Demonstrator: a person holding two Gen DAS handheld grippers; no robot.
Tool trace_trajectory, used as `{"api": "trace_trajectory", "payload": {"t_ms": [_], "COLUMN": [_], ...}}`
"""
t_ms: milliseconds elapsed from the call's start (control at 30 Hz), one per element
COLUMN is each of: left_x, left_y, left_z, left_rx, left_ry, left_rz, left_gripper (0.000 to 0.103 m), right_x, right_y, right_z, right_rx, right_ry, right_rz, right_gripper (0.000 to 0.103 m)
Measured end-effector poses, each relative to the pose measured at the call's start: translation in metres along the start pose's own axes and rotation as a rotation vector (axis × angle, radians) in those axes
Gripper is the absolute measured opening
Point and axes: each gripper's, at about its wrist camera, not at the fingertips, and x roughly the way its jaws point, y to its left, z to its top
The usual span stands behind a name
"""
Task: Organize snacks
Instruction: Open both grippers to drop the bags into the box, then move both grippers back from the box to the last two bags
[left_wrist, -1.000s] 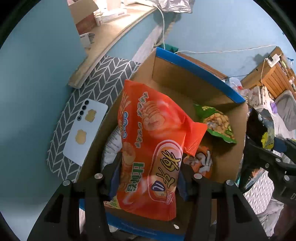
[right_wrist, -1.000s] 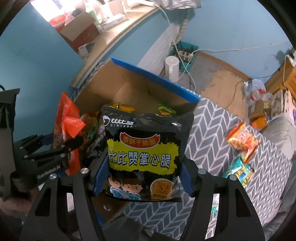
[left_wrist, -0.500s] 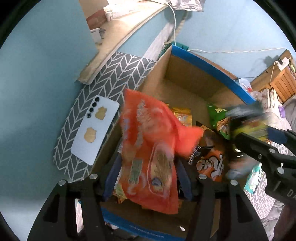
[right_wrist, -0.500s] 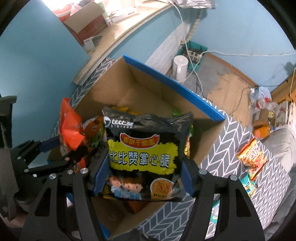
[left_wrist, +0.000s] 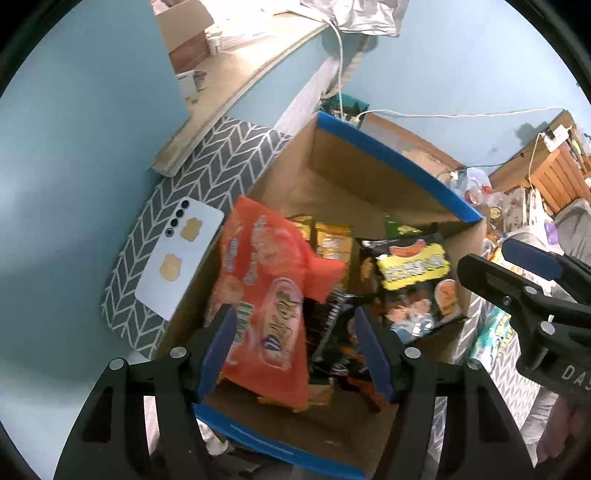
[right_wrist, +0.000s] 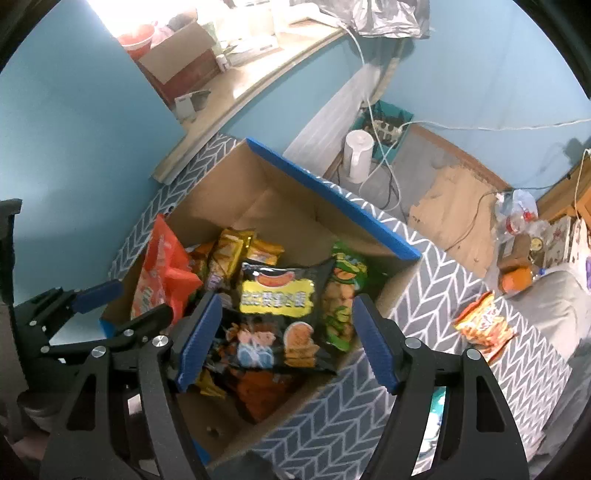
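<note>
A cardboard box with a blue rim (left_wrist: 388, 158) (right_wrist: 332, 192) stands on the chevron cloth and holds several snack packets. My left gripper (left_wrist: 295, 350) hangs over its near left corner, jaws opening. The orange chip bag (left_wrist: 266, 295) (right_wrist: 162, 280) lies loose below it, leaning on the box's left wall, and the pads do not press on it. My right gripper (right_wrist: 286, 343) hovers over the box's near right side, jaws opening too. The black and yellow noodle bag (right_wrist: 280, 317) (left_wrist: 417, 284) rests free on the pile under it, beside a green peanut bag (right_wrist: 343, 295).
A white phone (left_wrist: 181, 258) lies face down on the cloth left of the box. An orange snack packet (right_wrist: 484, 328) and a teal one lie on the cloth to the right. Behind are a blue wall, a wooden shelf and a white kettle (right_wrist: 358, 155) with cables on the floor.
Both grippers have widened and let go. The orange bag dropped from the left jaws into the box. The black noodle bag fell from the right jaws onto the pile.
</note>
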Motion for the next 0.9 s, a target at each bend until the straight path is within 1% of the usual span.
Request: {"api": "trace_trajectory", "payload": {"t_ms": [200,433,733,900], "left_x": [-0.007,-0.012,-0.012,-0.007], "left_y": [-0.022,-0.053,-0.108,-0.146], "left_z": [0.001,0.003,0.008,0.014], "left_rx": [0.019,0.051,0.107,0.170], "left_ry": [-0.003,-0.004,-0.002,-0.012], "left_rz": [-0.020,-0.037,-0.055,-0.052], "left_gripper": [0.067,0.067,0.067,0.068], "right_x": [-0.013,-0.022,-0.023,-0.022], "right_y": [-0.024,-0.073,-0.142,-0.173], "right_z": [-0.006,-0.017,-0.036,-0.043], "right_rx": [0.006,0.032,0.062,0.043], "right_ry": [-0.008,0.006,0.047,0.065], "right_rz": [-0.022,-0.053,-0.080,-0.093], "right_gripper": [0.074,0.075,0.075,0.075]}}
